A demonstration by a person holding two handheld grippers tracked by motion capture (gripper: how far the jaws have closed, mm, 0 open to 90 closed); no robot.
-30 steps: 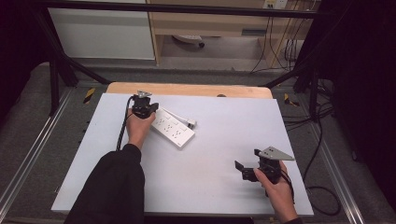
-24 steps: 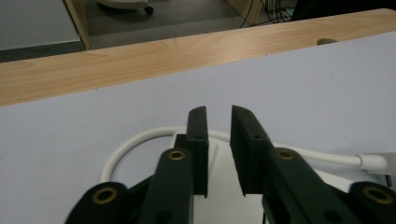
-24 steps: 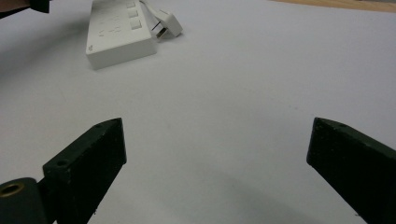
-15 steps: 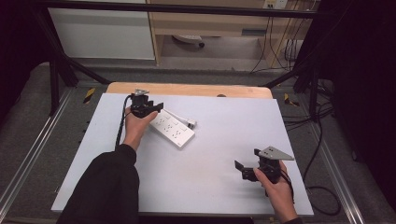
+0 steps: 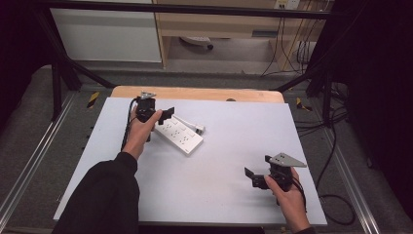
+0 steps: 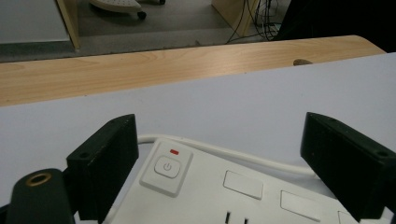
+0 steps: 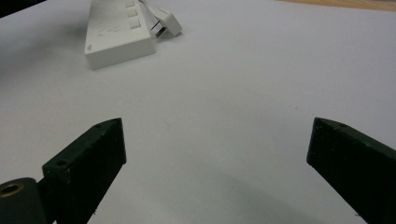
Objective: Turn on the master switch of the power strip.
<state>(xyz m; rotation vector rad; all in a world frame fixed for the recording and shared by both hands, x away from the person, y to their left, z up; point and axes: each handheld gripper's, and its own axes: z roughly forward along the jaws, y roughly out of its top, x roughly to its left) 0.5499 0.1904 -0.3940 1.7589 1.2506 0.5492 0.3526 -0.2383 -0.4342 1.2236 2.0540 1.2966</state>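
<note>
The left gripper (image 5: 163, 116) is hovering over the switch end of the white power strip (image 5: 178, 136), jaws having just been opening, gripping nothing. The right gripper (image 5: 253, 178) is resting well apart, jaws spread wide.

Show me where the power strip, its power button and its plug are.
power strip (image 5: 179, 137), high view, middle of its white top face.
power button (image 6: 167, 167), left gripper view, centre of the square switch.
plug (image 7: 167, 22), right gripper view, its white body beside the strip.
</note>
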